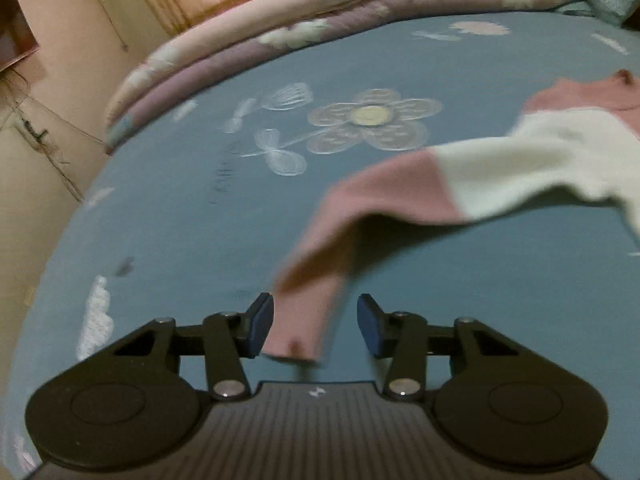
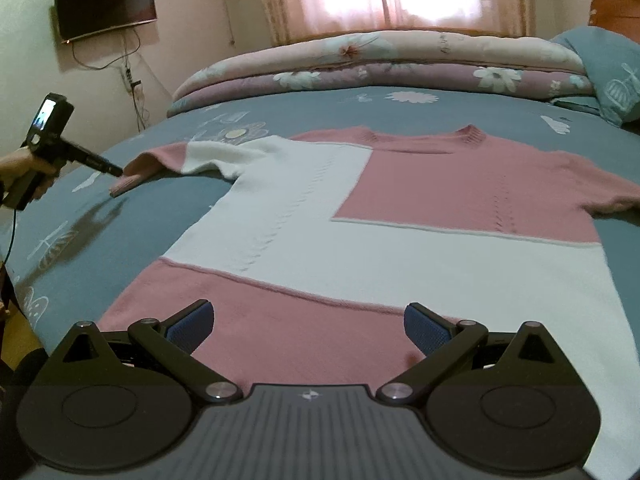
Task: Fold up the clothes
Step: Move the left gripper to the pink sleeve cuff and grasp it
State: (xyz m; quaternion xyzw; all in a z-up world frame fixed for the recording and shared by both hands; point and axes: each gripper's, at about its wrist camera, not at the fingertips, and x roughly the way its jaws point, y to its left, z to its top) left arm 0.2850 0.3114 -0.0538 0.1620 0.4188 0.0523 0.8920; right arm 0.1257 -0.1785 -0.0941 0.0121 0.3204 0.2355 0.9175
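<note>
The pink-and-white knitted short-sleeved sweater [image 2: 360,216] lies spread flat, unfolded, on the blue flower-printed bedsheet [image 1: 180,220]; the left gripper [image 1: 315,330], half open, brackets the lifted pink sleeve cuff [image 1: 298,332] without clamping, while the right gripper [image 2: 308,330] hovers wide open and empty over the hem.

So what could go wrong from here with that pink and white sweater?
1. The sleeve cuff hangs between the left gripper jaws, and a gap shows beside the right one; the grip may be weak, so the sleeve could slip free.
2. The sleeve is lifted off the bed, so a pull might drag the flat sweater askew.
3. The right gripper hovers open over the hem, holding nothing down.
</note>
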